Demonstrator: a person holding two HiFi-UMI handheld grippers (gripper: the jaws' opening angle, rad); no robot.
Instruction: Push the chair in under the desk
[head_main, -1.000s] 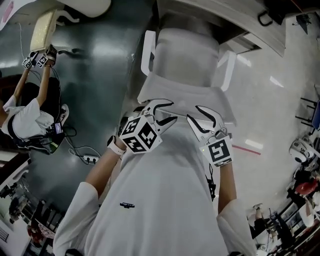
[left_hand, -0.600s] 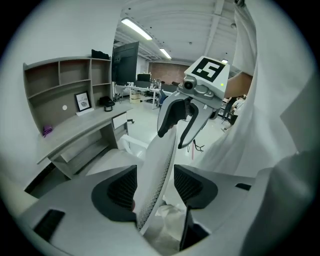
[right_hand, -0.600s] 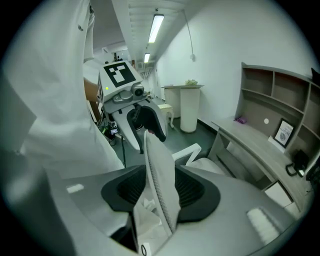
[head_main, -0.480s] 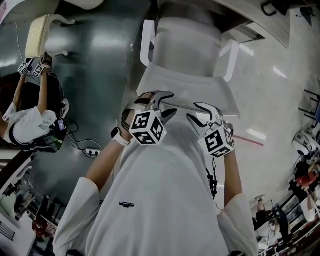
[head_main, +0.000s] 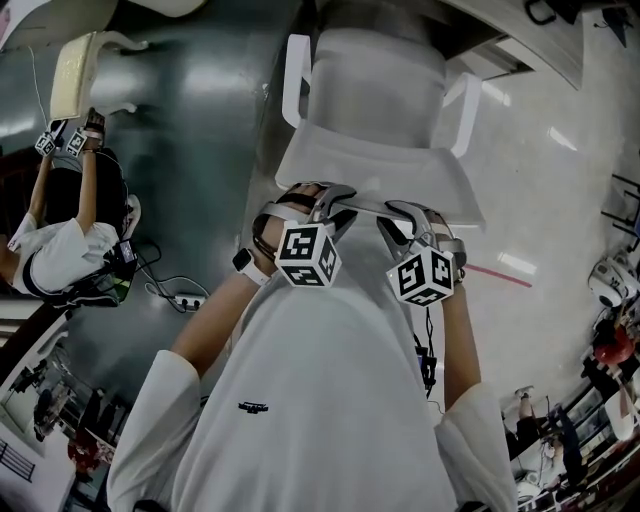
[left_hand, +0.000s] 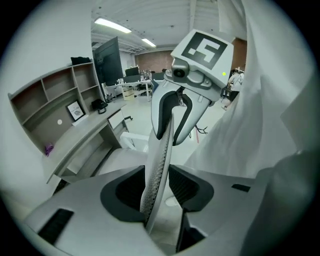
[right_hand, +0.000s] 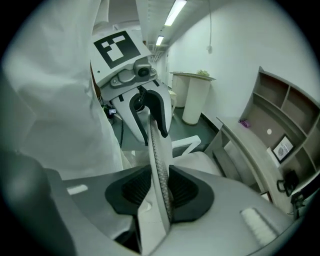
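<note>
1. Location: the chair (head_main: 372, 150) is standing directly ahead of the person, facing the desk (head_main: 470, 25). The far part of its seat is reaching the desk edge; the backrest (head_main: 368, 203) is nearest the person. By my judgement, it is not yet fully in.
2. Handling: the backrest panel is showing a perforated, mesh-like face, so it is probably yielding a little under pressure, while its rim looks stiff. The base is hidden, so I cannot tell whether it is rolling on castors. A chair like this is likely moderately heavy and prone to swivelling under an uneven push.
3. Hold point: the top rim of the backrest, one gripper left of centre and one right, is offering the straightest push.
4. Fingers: the left gripper (head_main: 322, 203) and right gripper (head_main: 408, 215) are each straddling that rim. Their jaws have just been closing, with the rim standing between the pads, which are not yet visibly pressing on it.
5. Pose: both forearms are reaching forward side by side, and both grippers are pointing downward and away.
</note>
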